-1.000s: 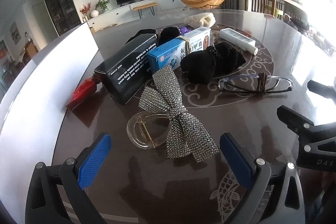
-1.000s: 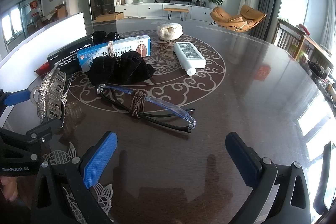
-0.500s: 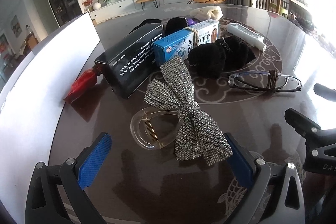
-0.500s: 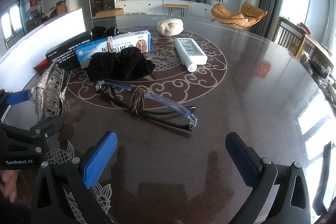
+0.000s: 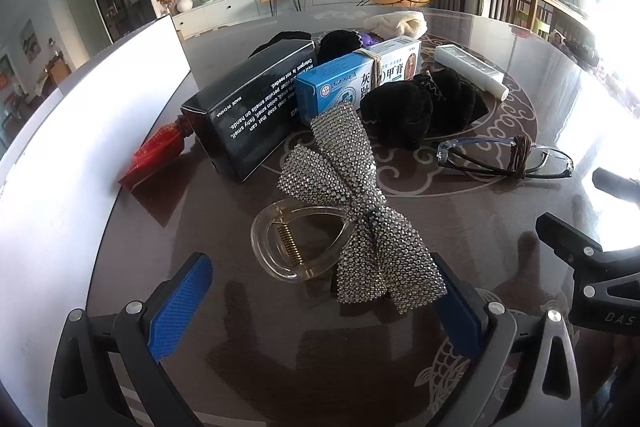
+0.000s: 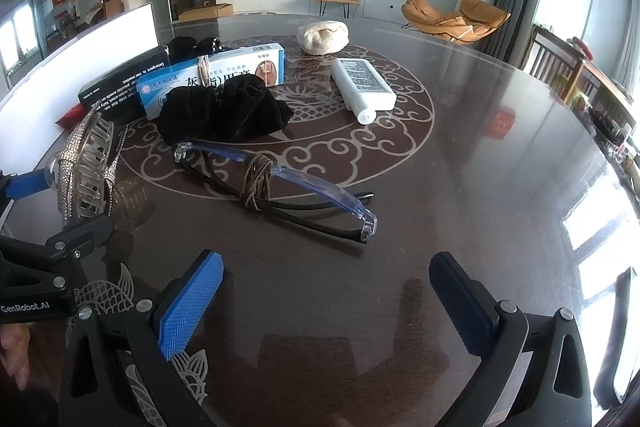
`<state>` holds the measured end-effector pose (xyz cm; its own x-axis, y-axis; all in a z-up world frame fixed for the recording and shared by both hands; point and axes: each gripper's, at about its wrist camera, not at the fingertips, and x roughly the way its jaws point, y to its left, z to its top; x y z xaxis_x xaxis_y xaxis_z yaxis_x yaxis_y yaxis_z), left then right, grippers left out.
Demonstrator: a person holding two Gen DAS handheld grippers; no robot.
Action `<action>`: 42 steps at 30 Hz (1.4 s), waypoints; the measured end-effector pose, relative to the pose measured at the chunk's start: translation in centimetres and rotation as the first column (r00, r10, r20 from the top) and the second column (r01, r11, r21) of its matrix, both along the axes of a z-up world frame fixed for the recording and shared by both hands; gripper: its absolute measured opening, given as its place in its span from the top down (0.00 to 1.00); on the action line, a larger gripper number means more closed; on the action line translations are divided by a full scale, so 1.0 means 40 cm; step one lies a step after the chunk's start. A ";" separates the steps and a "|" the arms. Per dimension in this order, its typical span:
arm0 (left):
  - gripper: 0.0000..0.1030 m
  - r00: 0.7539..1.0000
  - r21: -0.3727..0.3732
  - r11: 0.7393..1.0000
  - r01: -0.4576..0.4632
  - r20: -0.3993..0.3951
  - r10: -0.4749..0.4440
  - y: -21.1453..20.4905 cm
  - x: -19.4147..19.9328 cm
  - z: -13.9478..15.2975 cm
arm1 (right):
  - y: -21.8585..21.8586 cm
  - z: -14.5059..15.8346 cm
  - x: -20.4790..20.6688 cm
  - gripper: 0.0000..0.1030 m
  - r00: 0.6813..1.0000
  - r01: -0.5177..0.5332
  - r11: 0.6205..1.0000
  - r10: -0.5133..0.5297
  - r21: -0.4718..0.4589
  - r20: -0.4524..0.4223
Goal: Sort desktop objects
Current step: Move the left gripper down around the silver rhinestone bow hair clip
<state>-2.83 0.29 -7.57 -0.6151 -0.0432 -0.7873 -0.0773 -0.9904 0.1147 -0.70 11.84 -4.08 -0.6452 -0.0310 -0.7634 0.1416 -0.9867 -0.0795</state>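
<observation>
Rhinestone bow hair clip (image 5: 352,219) lies on table (image 5: 460,223), between spread fingers of left gripper (image 5: 324,291), not gripped. Step: approach for pick. Next: advance, close. Right gripper (image 6: 324,291) open, empty, near glasses (image 6: 276,183).

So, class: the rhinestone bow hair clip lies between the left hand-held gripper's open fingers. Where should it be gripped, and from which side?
Probably at the narrow knot of the rhinestone bow hair clip, where bow and clear claw meet. The left hand-held gripper already straddles it, so come straight forward and low; the bow's wide, floppy wings offer a poorer hold.
</observation>
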 end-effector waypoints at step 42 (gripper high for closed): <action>0.00 0.991 0.101 0.992 -0.078 0.121 0.066 -0.035 -0.090 -0.011 | 0.001 -0.001 0.000 0.00 1.000 -0.012 0.999 0.012 -0.030 0.003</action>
<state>-6.45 -1.12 -8.01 -0.5169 0.0029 -0.8560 -0.0119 -0.9999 0.0038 -0.72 11.88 -4.13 -0.6421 -0.0612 -0.7642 0.1535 -0.9869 -0.0499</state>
